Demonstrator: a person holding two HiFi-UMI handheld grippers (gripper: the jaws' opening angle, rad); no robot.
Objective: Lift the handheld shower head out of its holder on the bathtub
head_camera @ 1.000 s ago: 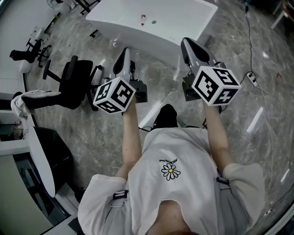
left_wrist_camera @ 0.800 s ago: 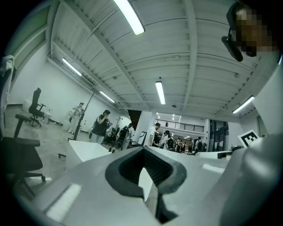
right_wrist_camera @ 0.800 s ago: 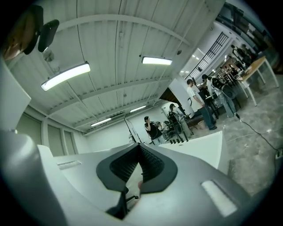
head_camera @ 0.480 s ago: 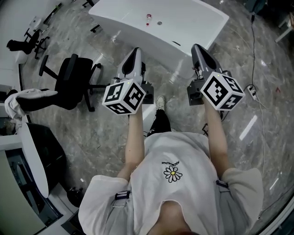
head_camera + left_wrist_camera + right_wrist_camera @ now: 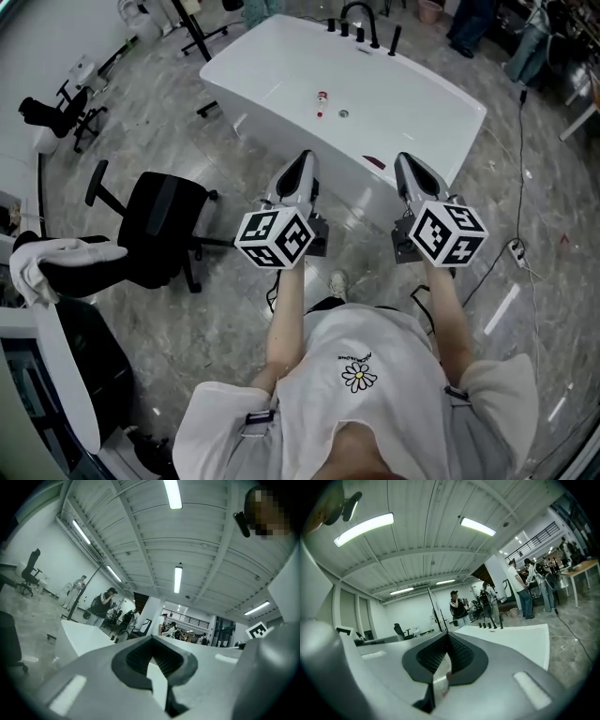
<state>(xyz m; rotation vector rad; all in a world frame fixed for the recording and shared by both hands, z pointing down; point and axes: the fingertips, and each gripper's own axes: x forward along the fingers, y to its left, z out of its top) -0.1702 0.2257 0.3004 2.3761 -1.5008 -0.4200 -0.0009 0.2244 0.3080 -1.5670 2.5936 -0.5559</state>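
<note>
The grey two-fingered left gripper [image 5: 302, 159] and grey right gripper [image 5: 406, 161] are held side by side, pointing forward. Behind the fingers sit the black-and-white marker cubes [image 5: 275, 237], then bare forearms [image 5: 284, 319]. On each gripper the ribbed black fingers [image 5: 138, 656] [image 5: 461, 653] meet at their tips, with nothing between them.

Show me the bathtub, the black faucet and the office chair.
bathtub [image 5: 412, 103], head view, bare inner floor.
black faucet [image 5: 374, 30], head view, upright stem.
office chair [image 5: 164, 220], head view, seat.
</note>
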